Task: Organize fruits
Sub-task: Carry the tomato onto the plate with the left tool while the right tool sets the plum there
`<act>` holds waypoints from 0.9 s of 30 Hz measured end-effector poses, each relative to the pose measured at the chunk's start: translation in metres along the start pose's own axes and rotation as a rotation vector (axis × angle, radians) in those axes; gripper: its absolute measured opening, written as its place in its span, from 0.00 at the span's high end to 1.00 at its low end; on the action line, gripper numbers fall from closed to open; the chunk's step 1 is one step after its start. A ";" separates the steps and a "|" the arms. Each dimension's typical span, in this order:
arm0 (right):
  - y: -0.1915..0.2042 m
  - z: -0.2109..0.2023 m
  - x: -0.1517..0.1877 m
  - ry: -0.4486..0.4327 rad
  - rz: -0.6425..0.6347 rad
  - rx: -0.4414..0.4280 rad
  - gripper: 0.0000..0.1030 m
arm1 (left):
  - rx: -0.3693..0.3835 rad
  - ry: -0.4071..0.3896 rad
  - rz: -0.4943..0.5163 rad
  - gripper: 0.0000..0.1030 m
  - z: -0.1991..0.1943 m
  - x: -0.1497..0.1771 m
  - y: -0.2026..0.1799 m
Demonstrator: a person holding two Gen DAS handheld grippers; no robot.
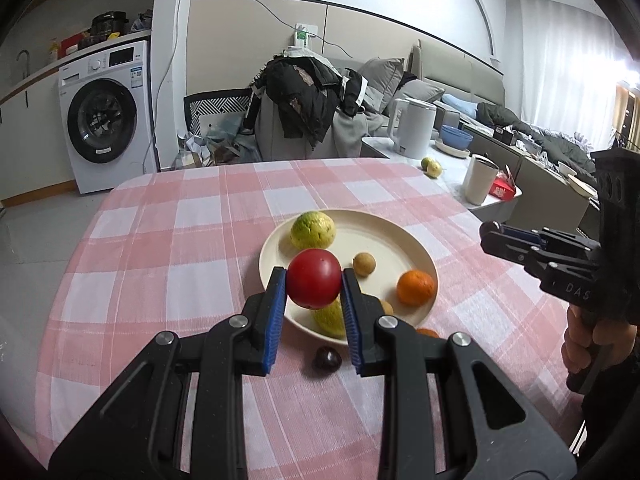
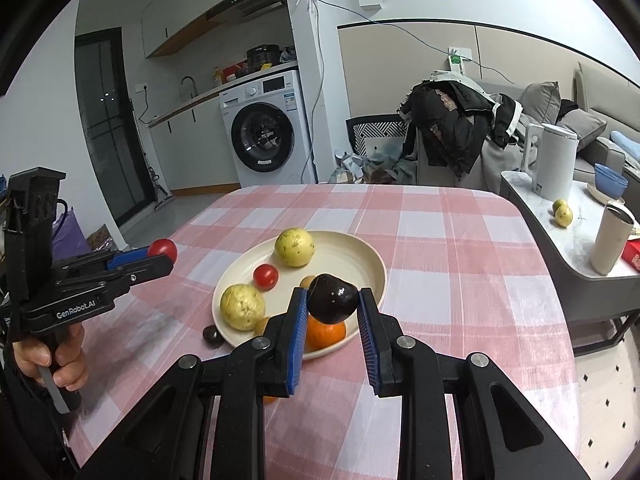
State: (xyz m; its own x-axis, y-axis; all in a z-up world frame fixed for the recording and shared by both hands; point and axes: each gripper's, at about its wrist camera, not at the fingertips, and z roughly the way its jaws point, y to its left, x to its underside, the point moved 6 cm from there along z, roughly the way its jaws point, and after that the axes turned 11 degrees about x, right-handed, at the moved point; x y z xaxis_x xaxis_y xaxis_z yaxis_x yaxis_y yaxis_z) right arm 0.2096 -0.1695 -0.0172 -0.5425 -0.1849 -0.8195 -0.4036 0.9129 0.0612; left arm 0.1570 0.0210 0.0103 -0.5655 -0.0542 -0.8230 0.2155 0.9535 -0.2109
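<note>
Currently both claws are loaded and held off the bench, above the plate area.

Left claw: blue pads clamped on a red tomato, one pad on each side. It's near-round, so no real long axis to call; held over the near-left rim of the cream plate. In the right wrist view the same claw sits left of the plate with the tomato at its tips, and a hand is wrapped on its grip.

Right claw: pads clamped on a dark glossy fruit, slightly egg-shaped, wider end toward the right pad, long axis roughly across the claw. It hangs over the near rim of the plate, in front of the orange. In the left wrist view that claw comes in from the right edge; its tips are edge-on there and the fruit isn't visible.

On the plate:
- two yellow-green fruits, one far, one near-left
- small red tomato between them
- two small tan fruits
- the orange at the near rim

Off the plate, on the pink checked cloth: a small dark fruit just beside the near-left rim, not clearly touching it. An orange sliver peeks out past the left claw's right finger; can't tell what it is.
</note>
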 end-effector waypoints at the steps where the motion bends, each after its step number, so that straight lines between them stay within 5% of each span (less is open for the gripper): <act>1: 0.001 0.002 -0.002 0.002 -0.001 0.003 0.75 | -0.001 -0.004 0.000 0.77 0.002 -0.002 0.001; 27: 0.005 0.061 -0.015 0.081 0.007 0.009 0.75 | -0.063 0.076 0.004 0.77 0.078 0.001 0.040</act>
State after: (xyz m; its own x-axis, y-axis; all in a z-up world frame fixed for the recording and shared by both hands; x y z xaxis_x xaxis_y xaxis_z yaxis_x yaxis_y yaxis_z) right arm 0.2603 -0.1401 -0.0393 -0.6035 -0.2072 -0.7700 -0.3933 0.9173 0.0614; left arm 0.2271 0.0363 -0.0406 -0.6241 -0.0301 -0.7808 0.1686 0.9705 -0.1722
